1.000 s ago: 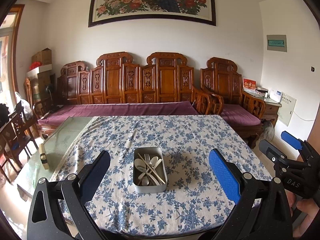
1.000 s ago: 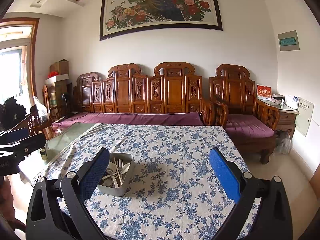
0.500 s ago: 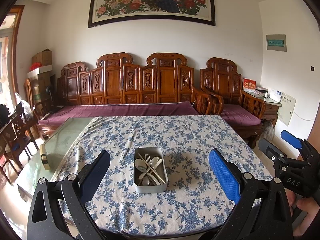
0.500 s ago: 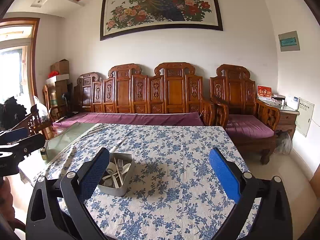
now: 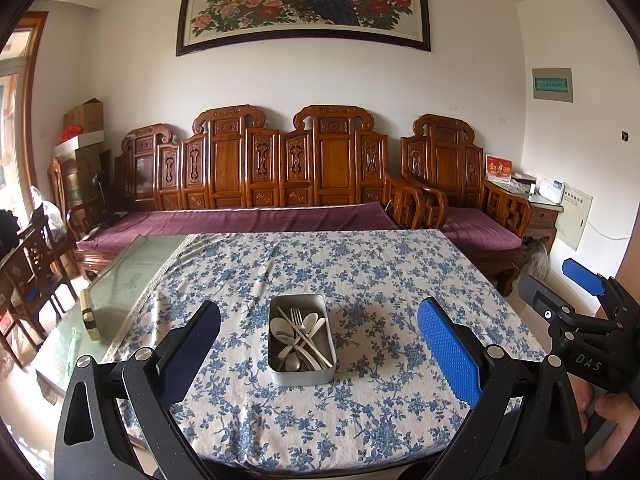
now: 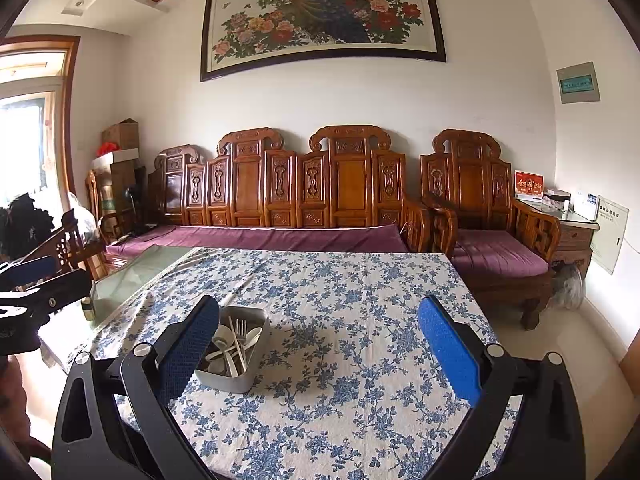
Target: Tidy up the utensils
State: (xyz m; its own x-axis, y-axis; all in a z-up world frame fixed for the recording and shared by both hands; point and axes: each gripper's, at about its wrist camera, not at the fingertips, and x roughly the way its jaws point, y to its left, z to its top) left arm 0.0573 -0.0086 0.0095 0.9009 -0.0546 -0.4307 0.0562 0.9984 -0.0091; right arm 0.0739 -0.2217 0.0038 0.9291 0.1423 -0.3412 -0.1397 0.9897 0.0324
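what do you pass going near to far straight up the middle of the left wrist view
left gripper → metal tin of utensils → bare floral tablecloth → purple bench cushion → carved wooden bench back → peacock painting

Only the metal tin (image 5: 302, 372) interrupts the seemingly bare tablecloth (image 5: 360, 272)
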